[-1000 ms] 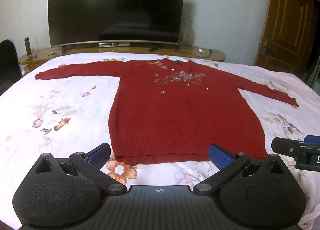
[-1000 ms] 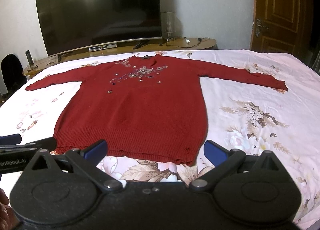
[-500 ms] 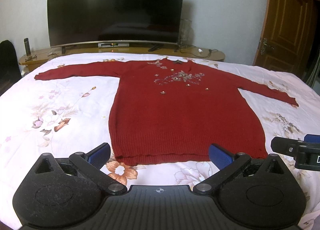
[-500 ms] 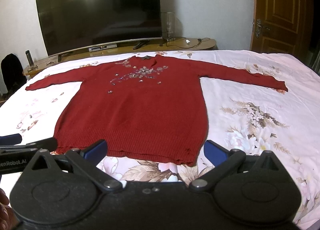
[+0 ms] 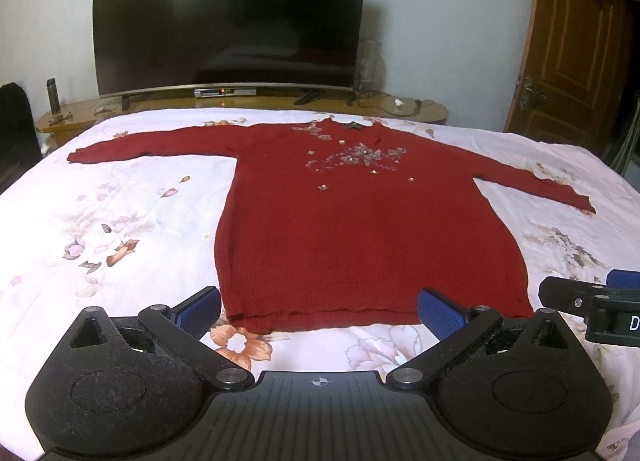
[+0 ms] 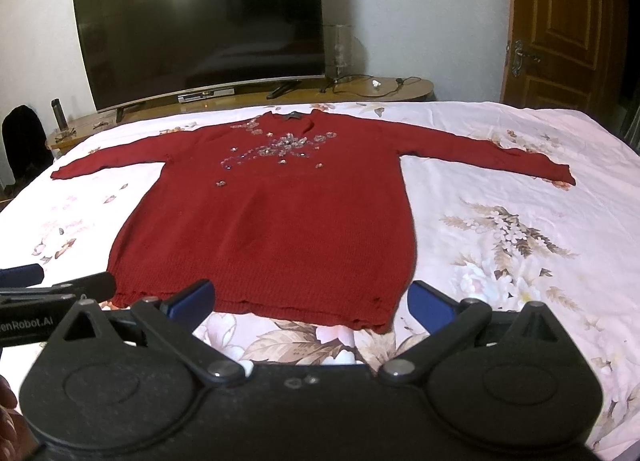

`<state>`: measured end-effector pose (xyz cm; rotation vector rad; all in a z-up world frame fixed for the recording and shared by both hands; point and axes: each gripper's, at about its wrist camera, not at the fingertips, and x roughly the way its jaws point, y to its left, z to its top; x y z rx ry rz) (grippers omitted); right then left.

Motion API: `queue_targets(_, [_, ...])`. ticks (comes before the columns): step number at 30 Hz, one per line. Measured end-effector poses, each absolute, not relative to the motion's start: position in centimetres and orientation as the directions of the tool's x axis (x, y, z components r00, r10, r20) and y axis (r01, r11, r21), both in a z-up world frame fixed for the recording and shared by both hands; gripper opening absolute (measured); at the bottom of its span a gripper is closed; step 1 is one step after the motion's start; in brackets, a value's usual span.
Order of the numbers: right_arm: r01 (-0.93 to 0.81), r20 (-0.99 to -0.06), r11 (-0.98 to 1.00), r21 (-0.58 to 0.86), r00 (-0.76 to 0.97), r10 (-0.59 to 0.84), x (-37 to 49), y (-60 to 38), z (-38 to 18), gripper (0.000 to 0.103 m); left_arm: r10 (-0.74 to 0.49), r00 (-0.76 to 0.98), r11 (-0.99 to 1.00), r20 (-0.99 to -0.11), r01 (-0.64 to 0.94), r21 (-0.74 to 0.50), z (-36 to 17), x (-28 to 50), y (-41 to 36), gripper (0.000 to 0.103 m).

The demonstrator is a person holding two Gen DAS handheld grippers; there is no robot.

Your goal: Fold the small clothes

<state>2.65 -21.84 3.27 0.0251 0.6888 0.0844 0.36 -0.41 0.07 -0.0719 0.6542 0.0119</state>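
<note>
A dark red knitted sweater (image 5: 360,229) with beaded flowers on the chest lies flat on the bed, both sleeves spread out sideways, hem nearest me. It also shows in the right wrist view (image 6: 272,229). My left gripper (image 5: 320,311) is open and empty, just in front of the hem. My right gripper (image 6: 310,299) is open and empty, its blue pads on either side of the hem's right part. The right gripper's tip shows at the right edge of the left wrist view (image 5: 592,303); the left gripper's tip shows at the left edge of the right wrist view (image 6: 56,287).
The bed has a white floral sheet (image 5: 100,229). Behind it stand a wooden TV bench (image 5: 400,107) with a large curved TV (image 5: 228,17). A wooden door (image 5: 572,45) is at the right. A dark chair (image 6: 24,141) stands at the left.
</note>
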Motion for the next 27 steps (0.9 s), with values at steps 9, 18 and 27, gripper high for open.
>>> queue_targets(9, [-0.068, -0.634, 0.996, 0.053, 0.769, 0.086, 2.6, -22.0, 3.3, 0.103, -0.009, 0.795, 0.998, -0.606, -0.035, -0.060, 0.2, 0.2, -0.5, 0.103])
queue_targets(18, [-0.067, -0.627, 0.996, 0.053, 0.775, 0.086, 2.3, -22.1, 3.4, 0.103, -0.036, 0.794, 0.997, -0.607, -0.014, -0.078, 0.4, 0.0, -0.3, 0.103])
queue_targets(27, [-0.035, -0.588, 0.998, 0.051, 0.807, 0.058, 2.3, -23.0, 4.0, 0.103, -0.126, 0.806, 0.984, -0.578, 0.029, -0.175, 1.0, 1.9, 1.3, 0.103])
